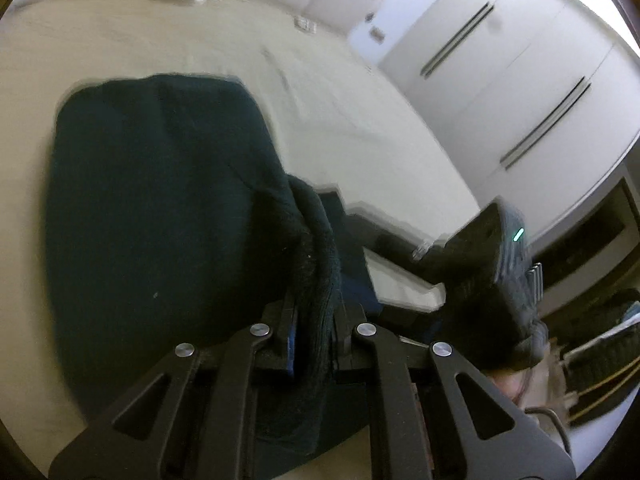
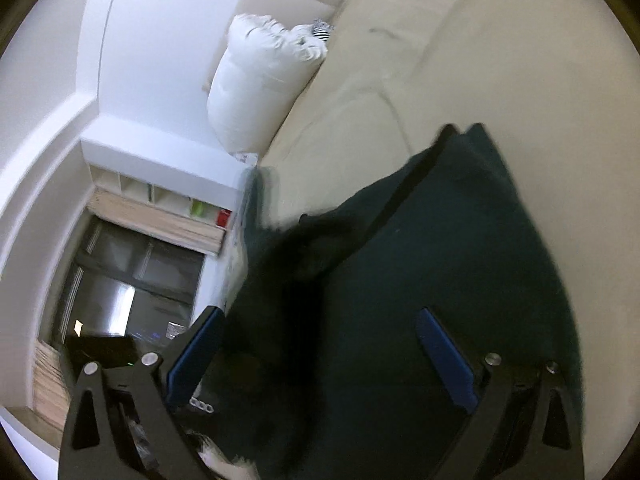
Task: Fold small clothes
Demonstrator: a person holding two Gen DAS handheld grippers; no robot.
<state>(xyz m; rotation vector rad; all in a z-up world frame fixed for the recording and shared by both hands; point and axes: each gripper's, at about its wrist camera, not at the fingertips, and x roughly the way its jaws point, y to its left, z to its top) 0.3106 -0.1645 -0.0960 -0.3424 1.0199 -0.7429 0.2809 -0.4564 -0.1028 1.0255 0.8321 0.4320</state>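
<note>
One dark green garment (image 1: pixel 160 208) lies on the cream bed (image 1: pixel 120 48), and you have a bunched fold of it pinched between your left gripper's (image 1: pixel 314 328) fingers, which are closed tight on the cloth. From that pinch the fabric rises as a thick ridge ahead of the fingertips, while the rest spreads flat to their left, its far edge rounded and its left edge running clear of anything else. Ahead of those fingers and to their right the bed is bare sheet, with a few shallow creases, all the way to the white wardrobe doors (image 1: pixel 500 92).

Your right gripper (image 2: pixel 316 360) has its fingers spread wide, blue pads (image 2: pixel 444 356) apart, with the garment (image 2: pixel 440 260) lying between and beyond them; no pad presses on it. Motion blur smears the cloth near the left-hand finger, so you cannot tell how its edge lies there. A pointed corner of the garment reaches out ahead of the right-hand finger, with open bed beyond and to the right of it. Further ahead and to the left, a white pillow (image 2: pixel 260 84) sits at the bed's edge, well apart from the cloth.
</note>
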